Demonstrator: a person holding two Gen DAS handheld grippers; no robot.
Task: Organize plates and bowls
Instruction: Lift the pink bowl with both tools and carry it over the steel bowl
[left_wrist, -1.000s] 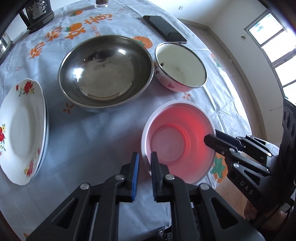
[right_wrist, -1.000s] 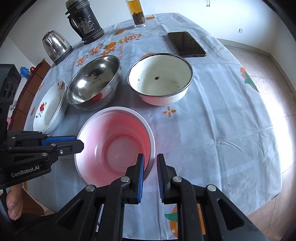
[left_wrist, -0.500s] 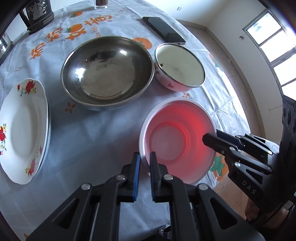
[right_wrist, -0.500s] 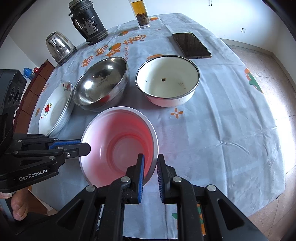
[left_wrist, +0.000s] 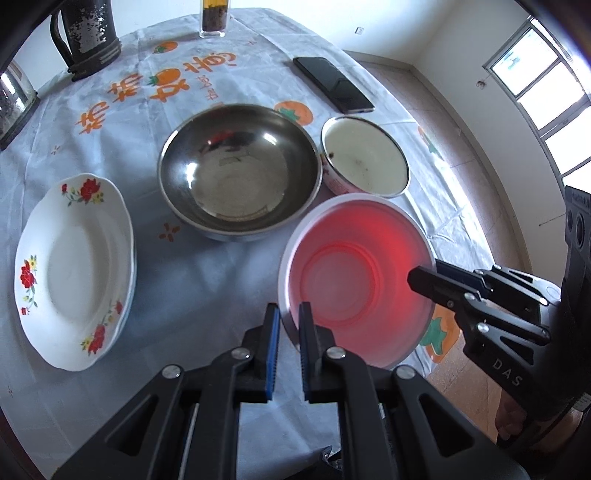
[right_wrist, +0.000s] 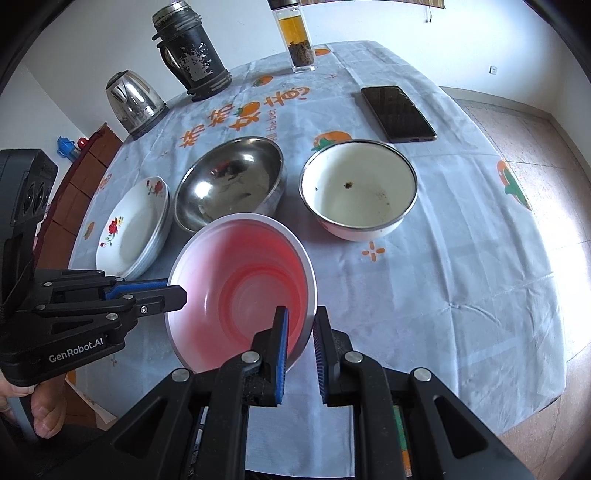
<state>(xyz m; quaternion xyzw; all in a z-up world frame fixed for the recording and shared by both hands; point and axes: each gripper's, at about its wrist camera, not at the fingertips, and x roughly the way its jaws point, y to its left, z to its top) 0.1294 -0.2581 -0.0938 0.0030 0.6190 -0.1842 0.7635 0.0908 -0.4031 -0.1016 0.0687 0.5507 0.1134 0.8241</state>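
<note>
Two tools, left (left_wrist: 287, 325) and right (right_wrist: 300, 338), each clenched on my pink bowl's (left_wrist: 354, 280) rim, held above the surface (left_wrist: 207, 295) beside the steel bowl (left_wrist: 240, 171). Best kept level, lifted evenly, then nested.

You see a translucent pink plastic bowl with a white rim (left_wrist: 354, 280), round and empty, tilted with its mouth turned up and toward you, lifted at the near table edge and overlapping the near rim of the wide polished stainless-steel bowl (left_wrist: 238, 171). That steel bowl sits upright at the table's middle, empty. Just to its right stands a smaller white enamel bowl with a dark metal rim and pink-patterned outer wall (left_wrist: 365, 160), upright, with a few dark specks inside. At the left lies a stack of white scalloped porcelain plates with red flower prints (left_wrist: 74, 266), flat on the cloth.
</note>
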